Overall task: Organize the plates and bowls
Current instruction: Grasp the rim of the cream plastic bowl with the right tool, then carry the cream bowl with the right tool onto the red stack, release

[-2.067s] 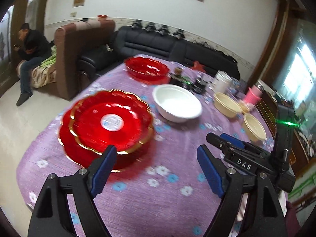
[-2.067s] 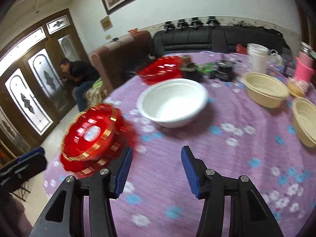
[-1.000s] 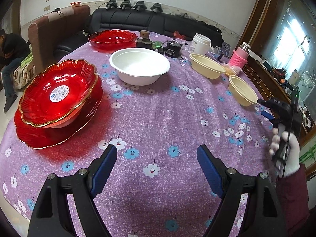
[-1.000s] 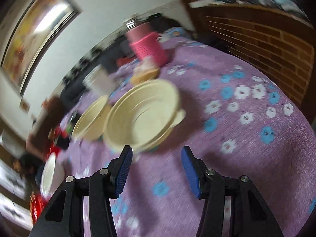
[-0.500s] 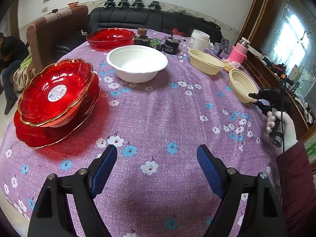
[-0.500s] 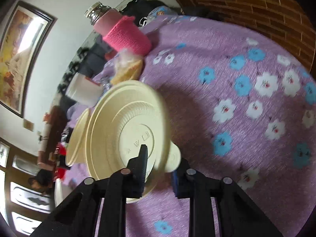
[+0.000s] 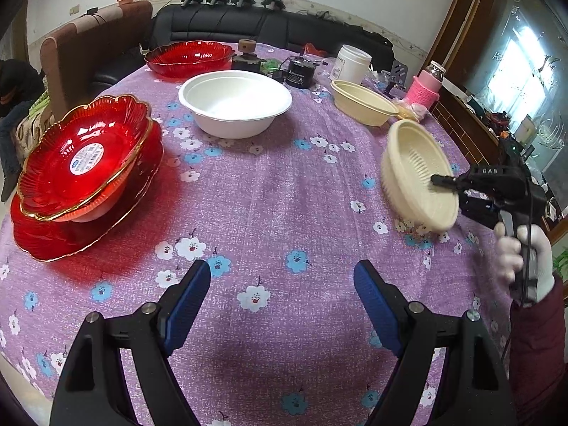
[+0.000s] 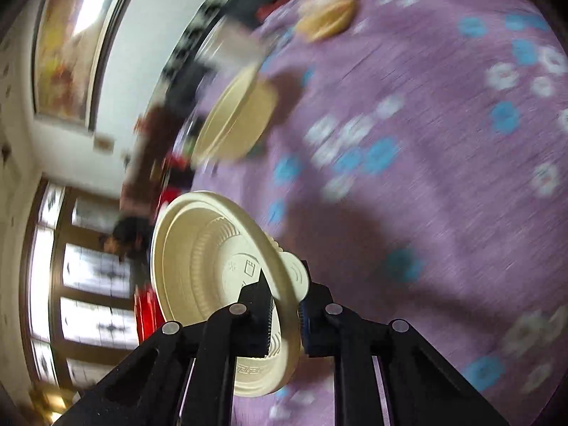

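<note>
My right gripper (image 8: 284, 294) is shut on the rim of a small cream bowl (image 8: 213, 277) and holds it tilted on edge above the purple cloth; it shows at the right of the left wrist view (image 7: 415, 181). A second cream bowl (image 7: 364, 101) sits farther back, also in the right wrist view (image 8: 234, 117). A white bowl (image 7: 234, 103) stands mid-table. A red bowl (image 7: 83, 156) rests on a red plate (image 7: 56, 238) at the left. Another red bowl (image 7: 190, 55) sits at the far edge. My left gripper (image 7: 282, 296) is open and empty over the near cloth.
A white jar (image 7: 353, 60), a pink-sleeved bottle (image 7: 427, 85) and small dark gadgets (image 7: 298, 72) stand at the far side of the round table. A sofa and a chair (image 7: 81, 56) are behind it. A wooden ledge (image 7: 472, 120) runs along the right.
My right gripper closed on the near cream bowl's rim, lifted it off the cloth and tipped it on edge. My left gripper stayed open and moved little.
</note>
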A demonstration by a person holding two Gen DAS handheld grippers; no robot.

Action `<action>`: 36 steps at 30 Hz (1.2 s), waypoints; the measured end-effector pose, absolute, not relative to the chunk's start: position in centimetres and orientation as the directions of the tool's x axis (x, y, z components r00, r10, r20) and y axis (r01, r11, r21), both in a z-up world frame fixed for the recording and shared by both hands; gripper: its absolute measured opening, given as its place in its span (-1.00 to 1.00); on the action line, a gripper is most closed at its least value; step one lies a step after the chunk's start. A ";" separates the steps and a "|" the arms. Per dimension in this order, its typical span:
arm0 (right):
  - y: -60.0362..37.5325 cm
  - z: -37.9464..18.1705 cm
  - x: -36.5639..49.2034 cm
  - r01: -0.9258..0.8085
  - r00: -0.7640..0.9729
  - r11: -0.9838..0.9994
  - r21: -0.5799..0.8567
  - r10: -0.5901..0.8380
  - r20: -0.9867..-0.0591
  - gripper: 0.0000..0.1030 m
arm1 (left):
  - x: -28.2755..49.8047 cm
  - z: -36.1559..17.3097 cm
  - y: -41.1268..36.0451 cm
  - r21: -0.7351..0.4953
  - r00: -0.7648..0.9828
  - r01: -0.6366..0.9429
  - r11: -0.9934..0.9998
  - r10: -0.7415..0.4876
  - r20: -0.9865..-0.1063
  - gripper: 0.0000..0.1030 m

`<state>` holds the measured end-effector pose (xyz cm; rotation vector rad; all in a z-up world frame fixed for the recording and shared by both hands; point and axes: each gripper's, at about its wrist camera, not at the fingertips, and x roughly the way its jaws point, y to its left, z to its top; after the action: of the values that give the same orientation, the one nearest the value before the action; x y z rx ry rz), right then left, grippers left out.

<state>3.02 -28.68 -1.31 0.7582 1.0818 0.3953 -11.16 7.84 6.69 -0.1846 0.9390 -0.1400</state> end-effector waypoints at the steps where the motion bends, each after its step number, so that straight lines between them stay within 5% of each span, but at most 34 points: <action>1: -27.5 -1.2 2.8 0.043 0.414 0.697 0.716 0.640 -0.647 -0.74 | -11.1 6.7 7.8 -0.218 0.582 0.040 0.975 -0.200 -0.789 0.60; 7: -20.5 -0.7 1.5 -0.111 0.374 0.817 0.566 0.562 -0.738 -0.69 | -10.3 6.4 7.4 -0.223 0.563 0.044 0.974 -0.209 -0.800 0.60; 13: -19.8 -0.8 1.7 -0.118 0.402 0.814 0.568 0.562 -0.723 -0.34 | -9.0 6.9 7.4 -0.226 0.556 0.041 0.973 -0.210 -0.804 0.60; 23: -20.8 0.2 -0.4 -0.144 0.450 0.860 0.490 0.498 -0.741 -0.32 | -3.4 3.5 5.4 -0.265 0.459 0.023 0.964 -0.246 -0.854 0.59; 27: -20.6 0.2 -0.9 -0.159 0.453 0.878 0.451 0.471 -0.757 -0.32 | -1.8 2.5 4.0 -0.280 0.436 0.042 0.959 -0.270 -0.859 0.20; 31: -19.8 0.0 -0.8 -0.173 0.442 0.878 0.446 0.474 -0.761 -0.32 | -1.0 2.1 3.4 -0.281 0.437 0.045 0.959 -0.272 -0.858 0.11; 36: -19.0 0.1 -1.1 -0.190 0.447 0.876 0.444 0.480 -0.755 -0.35 | -0.5 1.5 3.0 -0.278 0.417 0.064 0.959 -0.279 -0.865 -0.53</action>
<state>-1.12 -19.00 0.06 0.3154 1.0297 0.4230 -0.53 3.01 1.50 -0.2139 1.1224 -0.2173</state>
